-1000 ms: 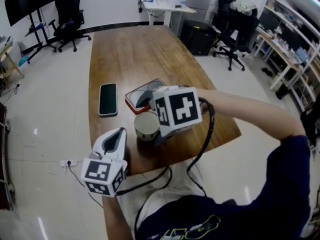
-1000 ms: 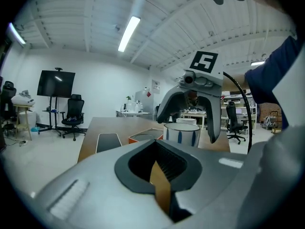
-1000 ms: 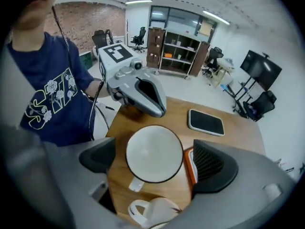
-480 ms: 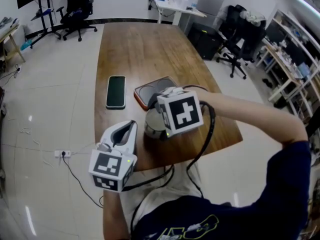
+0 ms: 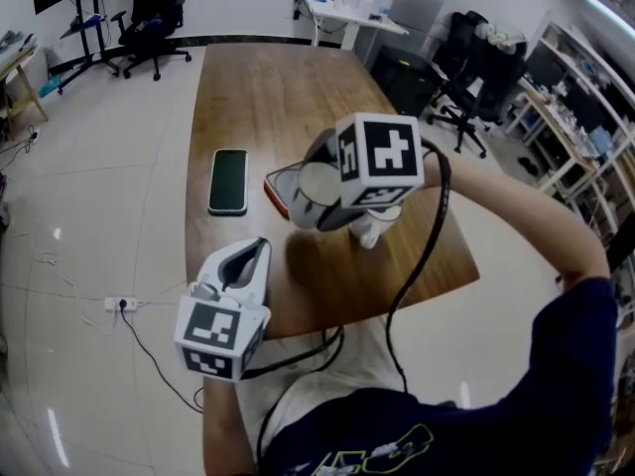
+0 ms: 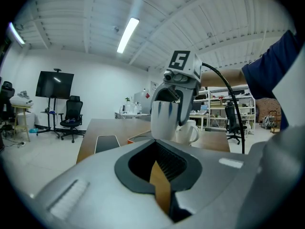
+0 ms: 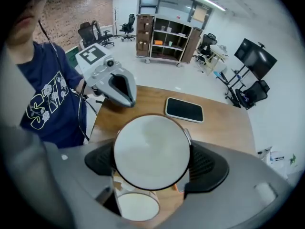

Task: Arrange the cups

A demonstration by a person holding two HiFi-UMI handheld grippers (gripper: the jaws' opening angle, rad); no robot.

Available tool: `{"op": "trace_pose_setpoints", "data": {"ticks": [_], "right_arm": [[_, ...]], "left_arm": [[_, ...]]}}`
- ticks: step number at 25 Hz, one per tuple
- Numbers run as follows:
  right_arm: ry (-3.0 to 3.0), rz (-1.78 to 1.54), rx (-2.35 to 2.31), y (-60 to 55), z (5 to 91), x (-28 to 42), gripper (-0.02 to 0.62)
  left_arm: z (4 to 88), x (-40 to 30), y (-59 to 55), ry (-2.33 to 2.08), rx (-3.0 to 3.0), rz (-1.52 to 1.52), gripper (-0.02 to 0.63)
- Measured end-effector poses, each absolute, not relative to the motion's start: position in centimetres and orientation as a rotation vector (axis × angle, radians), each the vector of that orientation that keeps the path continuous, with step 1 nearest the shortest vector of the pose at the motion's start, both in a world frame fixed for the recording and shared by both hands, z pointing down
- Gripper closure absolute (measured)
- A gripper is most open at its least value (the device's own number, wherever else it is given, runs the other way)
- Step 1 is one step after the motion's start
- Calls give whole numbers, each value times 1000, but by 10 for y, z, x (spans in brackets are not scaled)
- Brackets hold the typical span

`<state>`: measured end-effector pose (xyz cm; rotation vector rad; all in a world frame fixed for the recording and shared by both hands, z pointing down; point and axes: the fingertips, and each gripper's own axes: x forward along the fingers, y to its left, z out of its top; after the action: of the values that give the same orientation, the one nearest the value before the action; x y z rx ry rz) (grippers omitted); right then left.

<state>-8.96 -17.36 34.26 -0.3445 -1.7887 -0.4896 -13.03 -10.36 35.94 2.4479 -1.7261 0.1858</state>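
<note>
My right gripper (image 5: 323,204) points steeply down and is shut on a white cup (image 5: 317,180), held by its sides above the wooden table (image 5: 258,97). Its jaws have just closed in on that cup. In the right gripper view the cup's round base (image 7: 151,151) fills the gap between the pads. Just beneath it stands a second white cup (image 7: 137,207), a mug with a handle (image 5: 372,229). My left gripper (image 5: 254,253) is shut and empty near the table's front edge. Its view shows the held cup (image 6: 166,120) and the mug (image 6: 189,132) ahead.
A black phone (image 5: 228,179) lies flat on the table's left side. An orange-rimmed grey pad (image 5: 280,188) lies behind the held cup. Cables hang off the front edge. Office chairs, desks and shelves stand around the table.
The right gripper has lifted the white cup off the table and carried it right and farther away. The handled mug now shows beneath it. The left gripper stayed put.
</note>
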Motion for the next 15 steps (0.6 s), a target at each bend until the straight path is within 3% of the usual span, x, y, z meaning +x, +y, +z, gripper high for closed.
{"op": "trace_pose_setpoints", "data": {"ticks": [15], "right_arm": [[-1727, -348, -107, -319, 360, -59, 193]], "left_arm": [[361, -132, -101, -1733, 2443, 185, 603]]}}
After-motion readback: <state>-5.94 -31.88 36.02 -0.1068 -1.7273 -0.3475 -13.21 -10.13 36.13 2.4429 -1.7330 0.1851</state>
